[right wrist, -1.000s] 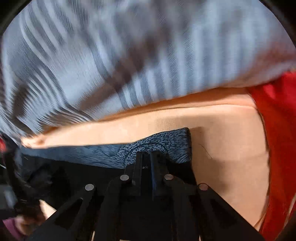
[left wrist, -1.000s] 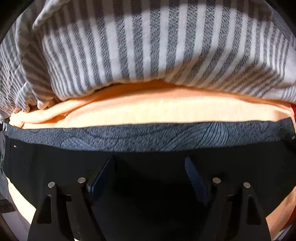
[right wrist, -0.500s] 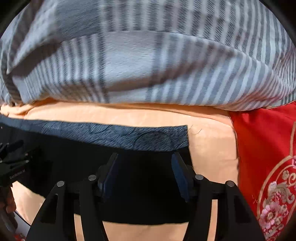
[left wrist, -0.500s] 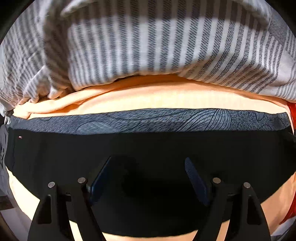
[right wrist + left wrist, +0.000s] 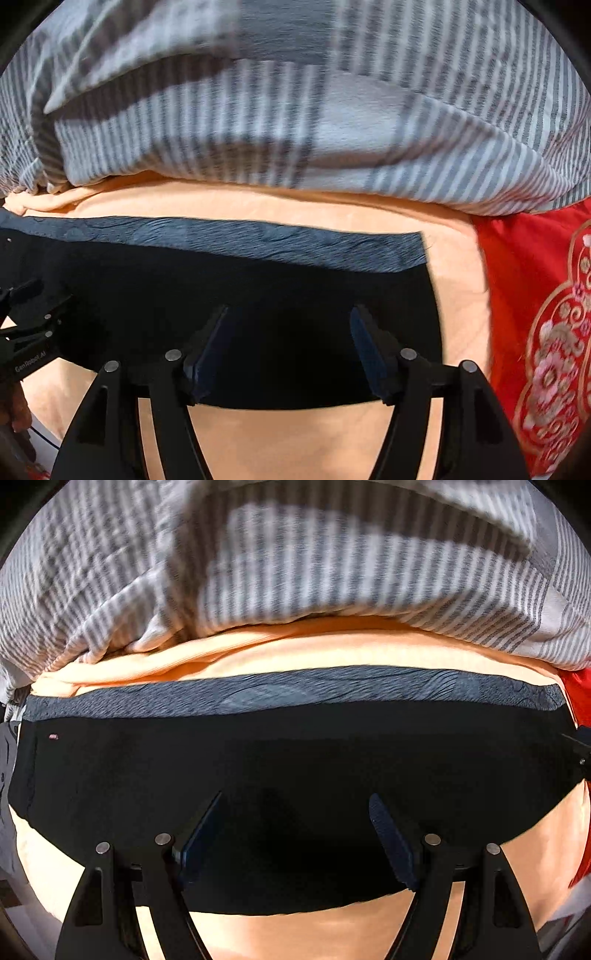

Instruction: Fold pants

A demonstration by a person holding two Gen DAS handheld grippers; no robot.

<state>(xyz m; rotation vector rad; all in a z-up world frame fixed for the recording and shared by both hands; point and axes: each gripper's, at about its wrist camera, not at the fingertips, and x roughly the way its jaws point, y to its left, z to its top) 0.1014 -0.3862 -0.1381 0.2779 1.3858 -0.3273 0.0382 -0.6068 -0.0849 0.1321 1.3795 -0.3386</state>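
Left wrist: pants beneath tongs (open)

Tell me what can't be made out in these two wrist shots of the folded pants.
- Black pants, left wrist view: near edge partly hidden behind the open left gripper; fold layers lost in uniform black.
- Pants' left end, right wrist view: cut off by the frame edge.
- Striped bedding, both views: blurred, top cut off.
- Red embroidered cloth, right wrist view: runs off the right edge.
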